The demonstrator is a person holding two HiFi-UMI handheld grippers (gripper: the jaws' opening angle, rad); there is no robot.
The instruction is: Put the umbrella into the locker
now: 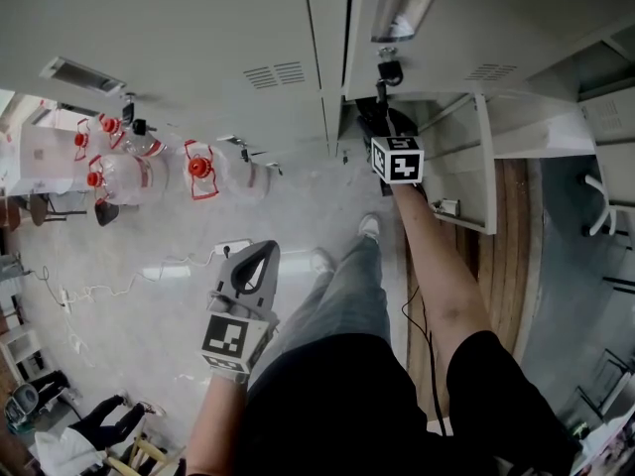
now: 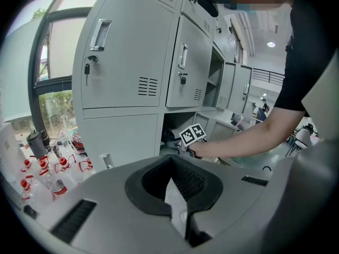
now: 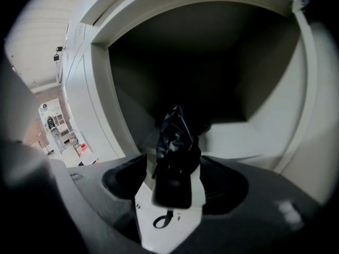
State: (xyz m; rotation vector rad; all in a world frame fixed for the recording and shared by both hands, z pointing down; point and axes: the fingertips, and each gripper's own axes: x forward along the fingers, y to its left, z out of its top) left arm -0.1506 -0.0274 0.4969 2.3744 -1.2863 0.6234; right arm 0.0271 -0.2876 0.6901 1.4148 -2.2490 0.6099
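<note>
In the right gripper view, the umbrella (image 3: 175,142) is coming across as a light, folded-down thing. It is probably hiding a stiff core under soft, slippery fabric that would be giving way under a squeeze, so the firm handle end is looking like the best place to take hold. It is showing as a crumpled, glossy black bundle with a blocky dark handle nearest the camera, somewhat blurred. The right gripper (image 3: 170,168) is standing with its jaws spread wide. The handle is sitting in the gap between them, and neither pad is appearing to press on it. The bundle is pointing into the dark far space of the locker (image 3: 265,136), just inside its opening; whether it is resting on the locker's bottom is not showing.

In the head view, the right gripper is reaching far into a low open compartment, while the left gripper (image 1: 266,254) is hanging near and to the left, well apart, over the floor (image 1: 179,296).

In the left gripper view, its jaws are meeting at the tips, holding nothing.
</note>
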